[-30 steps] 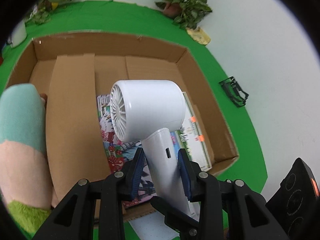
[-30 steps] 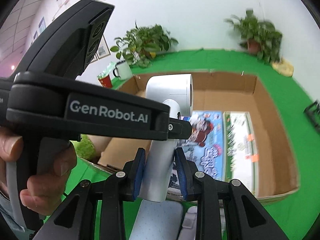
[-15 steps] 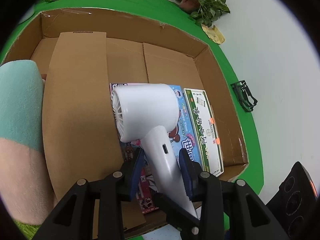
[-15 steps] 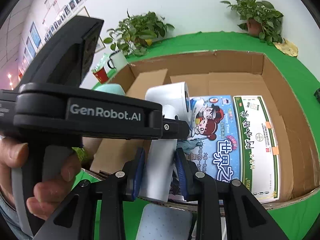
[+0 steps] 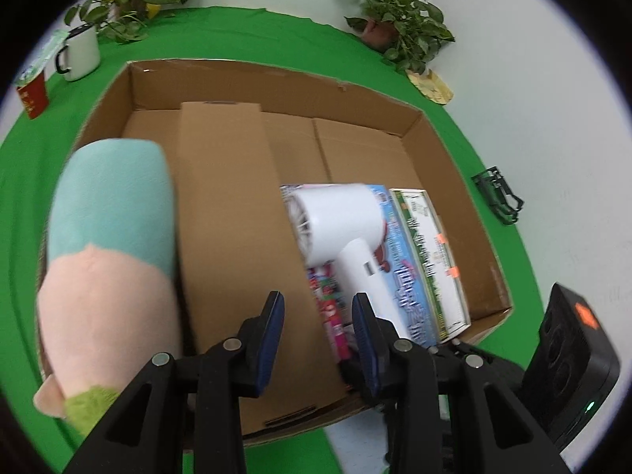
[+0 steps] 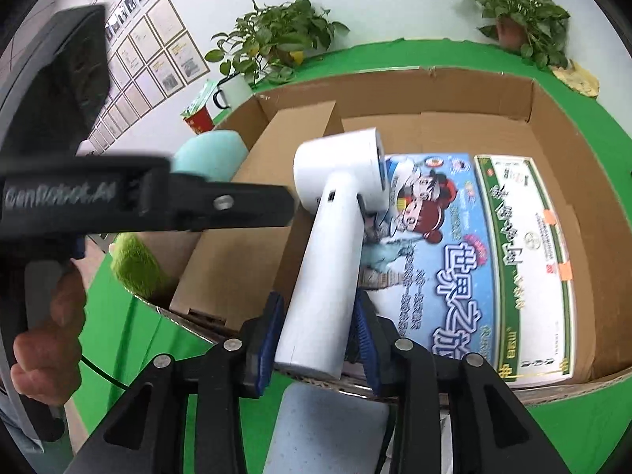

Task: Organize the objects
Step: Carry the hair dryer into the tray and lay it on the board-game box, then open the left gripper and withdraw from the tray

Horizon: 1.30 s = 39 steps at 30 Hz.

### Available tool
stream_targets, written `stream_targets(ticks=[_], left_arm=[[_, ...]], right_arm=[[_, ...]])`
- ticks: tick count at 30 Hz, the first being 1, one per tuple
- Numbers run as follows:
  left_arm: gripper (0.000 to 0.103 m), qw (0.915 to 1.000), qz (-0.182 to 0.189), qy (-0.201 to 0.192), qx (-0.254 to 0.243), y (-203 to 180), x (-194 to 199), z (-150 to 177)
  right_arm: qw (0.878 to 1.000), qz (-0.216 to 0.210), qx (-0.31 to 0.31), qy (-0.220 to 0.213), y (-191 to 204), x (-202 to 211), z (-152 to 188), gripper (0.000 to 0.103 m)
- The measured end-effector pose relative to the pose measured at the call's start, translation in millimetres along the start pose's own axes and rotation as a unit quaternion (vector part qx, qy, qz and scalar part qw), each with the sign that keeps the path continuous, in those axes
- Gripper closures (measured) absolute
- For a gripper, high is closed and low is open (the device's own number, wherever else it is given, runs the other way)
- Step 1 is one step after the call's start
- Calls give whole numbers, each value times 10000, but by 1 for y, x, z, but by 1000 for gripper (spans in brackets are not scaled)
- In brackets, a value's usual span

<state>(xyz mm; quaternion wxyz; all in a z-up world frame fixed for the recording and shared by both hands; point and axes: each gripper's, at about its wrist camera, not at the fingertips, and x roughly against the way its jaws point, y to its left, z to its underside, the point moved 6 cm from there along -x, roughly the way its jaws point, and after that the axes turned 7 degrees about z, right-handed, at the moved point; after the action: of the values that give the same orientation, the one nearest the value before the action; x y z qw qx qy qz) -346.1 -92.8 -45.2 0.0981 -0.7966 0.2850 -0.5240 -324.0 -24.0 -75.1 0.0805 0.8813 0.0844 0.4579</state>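
A white hair dryer (image 5: 335, 225) lies tilted in an open cardboard box (image 5: 276, 75), its head over a blue cartoon book (image 6: 442, 245). My right gripper (image 6: 316, 312) has the hair dryer (image 6: 328, 268) by the handle's lower end. Both pads touch the handle while the jaws are opening. My left gripper (image 5: 318, 308) stands open to the left of the handle, with only a cardboard sheet (image 5: 233, 217) behind its gap. A teal, pink and green plush toy (image 5: 106, 256) leans at the box's left side.
A green-bordered white book (image 6: 525, 245) lies beside the blue one by the right wall. On the green cloth outside stand a white mug (image 5: 81, 53), a red cup (image 5: 33, 94), potted plants (image 5: 399, 27) and a black clip (image 5: 497, 197).
The left gripper has swung left, so the dryer handle no longer shows between its fingers. The right gripper has lowered the dryer into the box, onto the blue book.
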Motion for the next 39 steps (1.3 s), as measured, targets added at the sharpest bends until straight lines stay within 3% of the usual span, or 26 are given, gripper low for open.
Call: stream_targets(ticks=[10, 11, 12, 14, 16, 17, 18, 20, 22, 26, 28, 30, 31, 32, 33, 35, 37, 39], left_arm=[[69, 9975, -551, 46, -450, 8, 11, 21], [69, 9972, -592, 49, -450, 8, 13, 23], [69, 9972, -587, 48, -450, 8, 13, 25], [69, 9977, -536, 31, -419, 9, 15, 26], [69, 9982, -474, -5, -368, 10, 16, 27], [69, 9985, -431, -17, -340, 10, 16, 27], [69, 9986, -404, -19, -326, 10, 16, 28], [69, 9988, -378, -24, -298, 7, 15, 28], [69, 9989, -366, -25, -291, 6, 15, 30], [69, 9990, -316, -78, -302, 3, 19, 34], [69, 9987, -328, -192, -343, -1, 24, 35], [68, 9971, -379, -462, -466, -8, 35, 37], [68, 9957, -411, -618, -558, -12, 41, 38], [61, 9936, -459, -796, -656, -17, 48, 41], [47, 9919, -513, -926, -701, -20, 53, 43], [28, 9857, -634, -1377, -739, -27, 69, 51], [24, 9795, -663, -1728, -798, -34, 80, 60], [22, 9772, -656, -1832, -854, -40, 85, 69]], right_arm=[[9999, -103, -4, 123, 10, -3, 4, 69], [9998, -84, 83, 163, 11, -2, 6, 64], [9997, -23, 152, 177, 11, 0, 6, 49], [9997, 149, 178, 26, 7, 10, 4, 31], [9997, 126, 126, -150, 2, 19, 2, 30], [9997, 95, 62, -195, -2, 23, 1, 37], [9998, 49, 29, -198, -3, 23, 0, 54], [9999, -73, 85, -93, 0, 19, -1, 73], [9995, 214, 246, -26, 2, 12, 3, 75], [9997, 128, 201, 26, 2, 4, 9, 73], [9998, 98, 151, 16, 2, 6, 7, 65], [9998, 132, 113, -75, 1, 13, 4, 18], [9997, 116, 112, -174, 1, 18, 4, 9], [9993, 82, 153, -337, 0, 29, 4, 0], [9989, 76, 195, -410, -1, 35, 6, 0], [9979, 182, 331, -532, -4, 51, 13, 0], [9969, 293, 421, -589, -8, 63, 23, 0], [9961, 405, 489, -615, -14, 75, 38, 0]])
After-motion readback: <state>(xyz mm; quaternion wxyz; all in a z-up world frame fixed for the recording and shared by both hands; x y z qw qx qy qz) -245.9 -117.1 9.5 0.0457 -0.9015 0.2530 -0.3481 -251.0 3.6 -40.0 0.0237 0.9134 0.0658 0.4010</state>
